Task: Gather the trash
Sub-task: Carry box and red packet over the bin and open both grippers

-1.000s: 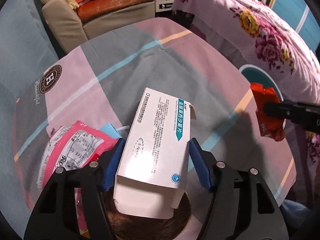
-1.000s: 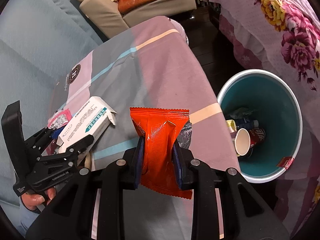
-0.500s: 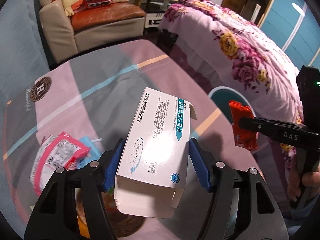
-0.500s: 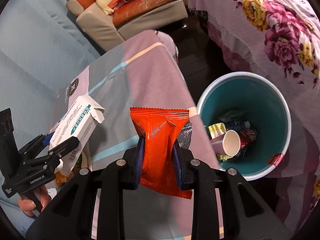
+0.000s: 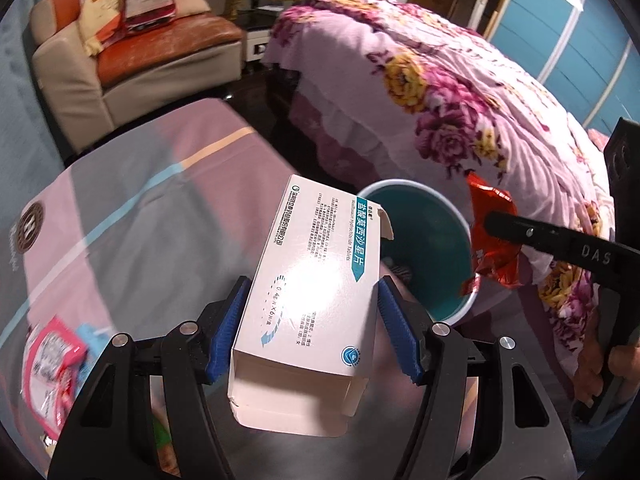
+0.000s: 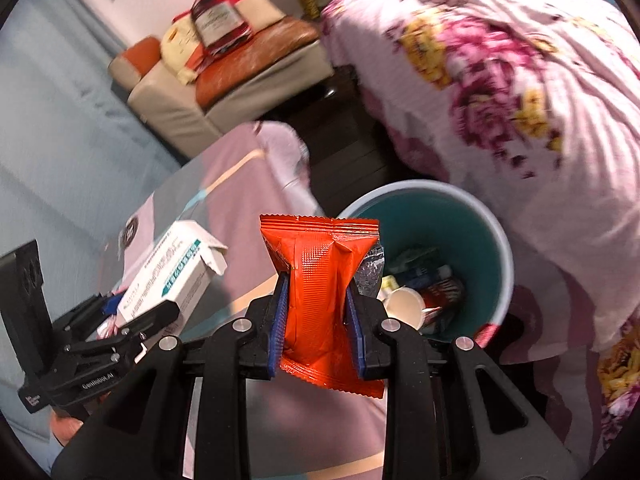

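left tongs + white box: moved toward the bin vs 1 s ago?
Yes. In the left wrist view, the left tongs have carried the white box off the tabletop trash toward the teal bin, whose rim now sits just beyond the box.

A beige armchair (image 5: 132,60) with orange cushions stands beyond the floral bedspread (image 5: 460,112).

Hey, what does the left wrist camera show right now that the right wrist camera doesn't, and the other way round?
Only the left wrist view shows the blue wall panels behind the bed and the left gripper from behind, shut on the white box.

Only the right wrist view shows the bin's contents, including a paper cup, and the right gripper from behind, shut on the red wrapper.

Both show the teal bin, the floral bedspread, the armchair, the box and the wrapper.
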Tool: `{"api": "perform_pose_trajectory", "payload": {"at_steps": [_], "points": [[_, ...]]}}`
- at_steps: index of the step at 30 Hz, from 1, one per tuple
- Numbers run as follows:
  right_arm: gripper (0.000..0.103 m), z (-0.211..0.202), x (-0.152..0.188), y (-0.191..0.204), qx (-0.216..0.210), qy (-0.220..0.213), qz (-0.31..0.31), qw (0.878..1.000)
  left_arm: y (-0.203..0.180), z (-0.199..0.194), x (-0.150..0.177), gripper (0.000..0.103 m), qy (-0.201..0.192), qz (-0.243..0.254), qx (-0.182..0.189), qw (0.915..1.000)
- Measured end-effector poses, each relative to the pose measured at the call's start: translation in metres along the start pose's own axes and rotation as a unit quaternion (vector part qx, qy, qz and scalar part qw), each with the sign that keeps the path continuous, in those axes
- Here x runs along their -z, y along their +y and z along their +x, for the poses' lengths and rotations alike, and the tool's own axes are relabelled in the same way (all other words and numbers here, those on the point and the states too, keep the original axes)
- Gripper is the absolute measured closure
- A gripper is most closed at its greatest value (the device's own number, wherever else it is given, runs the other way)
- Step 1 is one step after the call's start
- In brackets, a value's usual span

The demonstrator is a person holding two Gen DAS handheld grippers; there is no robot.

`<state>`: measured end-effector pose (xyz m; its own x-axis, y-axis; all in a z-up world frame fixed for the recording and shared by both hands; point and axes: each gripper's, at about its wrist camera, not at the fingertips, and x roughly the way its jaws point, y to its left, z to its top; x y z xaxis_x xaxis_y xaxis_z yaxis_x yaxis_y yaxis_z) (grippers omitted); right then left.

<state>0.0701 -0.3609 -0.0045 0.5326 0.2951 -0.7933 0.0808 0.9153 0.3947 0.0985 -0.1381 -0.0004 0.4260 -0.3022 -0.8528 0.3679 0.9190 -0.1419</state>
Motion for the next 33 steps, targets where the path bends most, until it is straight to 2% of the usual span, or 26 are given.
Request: {"api": "perform_pose_trajectory", "payload": {"at_steps": [5, 13, 28, 33], "points": [[0.078, -0.016, -0.010, -0.037, 0.010, -0.021, 0.028, 0.999, -0.037, 0.020, -0.014, 0.037, 0.008, 0.027, 0.013, 0.9995], [0.078, -0.019, -0.018, -0.069, 0.016, -0.021, 0.045, 0.999, -0.078, 0.053, -0.031, 0.037, 0.025, 0.051, 0.021, 0.9982], [0.077, -0.010, -0.032, -0.085, 0.033, -0.013, 0.047, 0.998, -0.097, 0.090, -0.045, 0.036, 0.051, 0.061, 0.036, 0.9962], [0.077, -0.009, -0.036, -0.084, 0.040, -0.014, 0.045, 0.998, -0.096, 0.091, -0.049, 0.028, 0.046, 0.060, 0.036, 0.9965]]}}
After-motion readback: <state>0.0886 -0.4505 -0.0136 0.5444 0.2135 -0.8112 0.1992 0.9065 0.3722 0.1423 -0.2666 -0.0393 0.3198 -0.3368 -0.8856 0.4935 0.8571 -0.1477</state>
